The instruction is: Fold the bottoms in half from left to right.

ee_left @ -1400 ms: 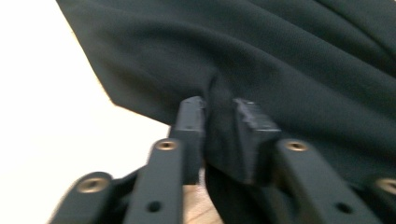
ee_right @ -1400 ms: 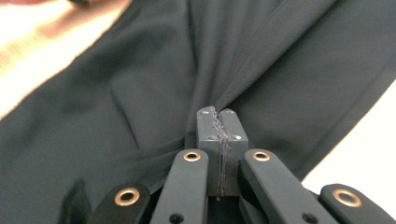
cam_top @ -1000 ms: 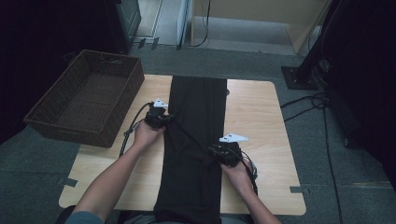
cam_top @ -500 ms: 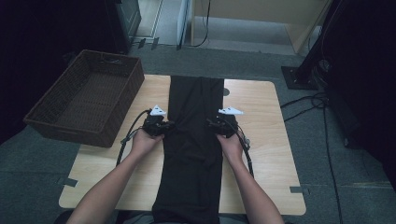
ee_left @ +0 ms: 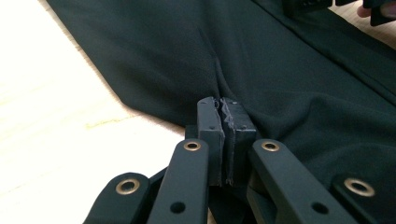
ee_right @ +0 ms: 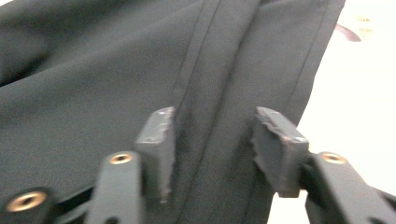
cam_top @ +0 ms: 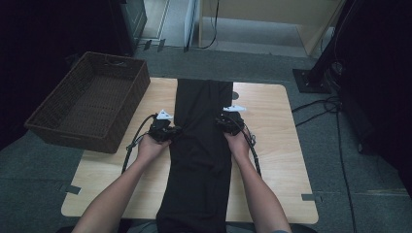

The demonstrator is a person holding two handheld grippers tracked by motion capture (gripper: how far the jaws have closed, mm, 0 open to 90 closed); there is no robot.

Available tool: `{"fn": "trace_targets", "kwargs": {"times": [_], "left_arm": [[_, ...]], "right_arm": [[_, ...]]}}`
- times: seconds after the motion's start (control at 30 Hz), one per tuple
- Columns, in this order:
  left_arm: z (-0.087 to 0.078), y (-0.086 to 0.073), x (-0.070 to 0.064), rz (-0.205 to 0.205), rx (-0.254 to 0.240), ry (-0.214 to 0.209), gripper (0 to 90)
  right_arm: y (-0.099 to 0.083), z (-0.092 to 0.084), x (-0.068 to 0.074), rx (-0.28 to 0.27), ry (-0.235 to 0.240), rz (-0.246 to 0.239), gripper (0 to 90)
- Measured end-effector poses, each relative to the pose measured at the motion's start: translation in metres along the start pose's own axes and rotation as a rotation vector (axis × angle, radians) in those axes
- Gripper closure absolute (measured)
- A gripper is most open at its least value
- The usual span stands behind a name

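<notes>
Trousers (cam_top: 201, 145) lie lengthwise down my table (cam_top: 277, 160). My left gripper (ee_left: 222, 109) is clenched on their nine o'clock edge; my right gripper (ee_right: 212, 140), jaws just closing, straddles cloth at three o'clock without pinching it.

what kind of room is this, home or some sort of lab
Most likely a lab or recording workspace, not a home. A small wooden table stands on grey carpet, cables trail across the floor past a black stand base, and black trousers lie staged beside a wicker basket.

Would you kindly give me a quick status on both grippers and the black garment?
Left gripper shut on black garment's left edge. Right gripper open over its right edge, jaws just closing. Basket off left, nothing obstructing.
</notes>
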State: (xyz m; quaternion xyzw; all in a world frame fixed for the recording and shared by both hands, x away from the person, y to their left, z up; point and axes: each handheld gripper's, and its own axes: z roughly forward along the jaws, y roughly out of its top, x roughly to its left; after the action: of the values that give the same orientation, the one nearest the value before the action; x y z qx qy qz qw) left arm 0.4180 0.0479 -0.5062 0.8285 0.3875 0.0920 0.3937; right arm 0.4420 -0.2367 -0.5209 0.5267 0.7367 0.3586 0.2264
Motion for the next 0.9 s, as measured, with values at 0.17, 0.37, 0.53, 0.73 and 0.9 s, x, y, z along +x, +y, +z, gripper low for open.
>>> {"fn": "trace_targets", "kwargs": {"times": [0.17,0.37,0.53,0.73,0.9], "left_arm": [[0.004,-0.006,-0.004,-0.009,0.005,-0.017,87.5],[-0.012,-0.021,-0.009,-0.002,0.027,-0.062,87.7],[-0.038,-0.047,-0.023,0.052,0.078,-0.136,87.4],[-0.059,-0.065,-0.042,0.047,0.121,-0.173,82.7],[-0.067,-0.052,-0.029,-0.019,0.055,-0.123,58.2]], "right_arm": [[-0.002,-0.002,0.007,-0.008,0.038,-0.007,83.5],[-0.011,-0.020,0.009,0.047,0.106,0.025,89.0],[-0.036,-0.052,0.015,0.082,0.219,0.025,89.1],[-0.064,-0.086,0.033,0.113,0.272,-0.030,89.0],[-0.072,-0.099,0.035,0.127,0.260,-0.049,88.9]]}}
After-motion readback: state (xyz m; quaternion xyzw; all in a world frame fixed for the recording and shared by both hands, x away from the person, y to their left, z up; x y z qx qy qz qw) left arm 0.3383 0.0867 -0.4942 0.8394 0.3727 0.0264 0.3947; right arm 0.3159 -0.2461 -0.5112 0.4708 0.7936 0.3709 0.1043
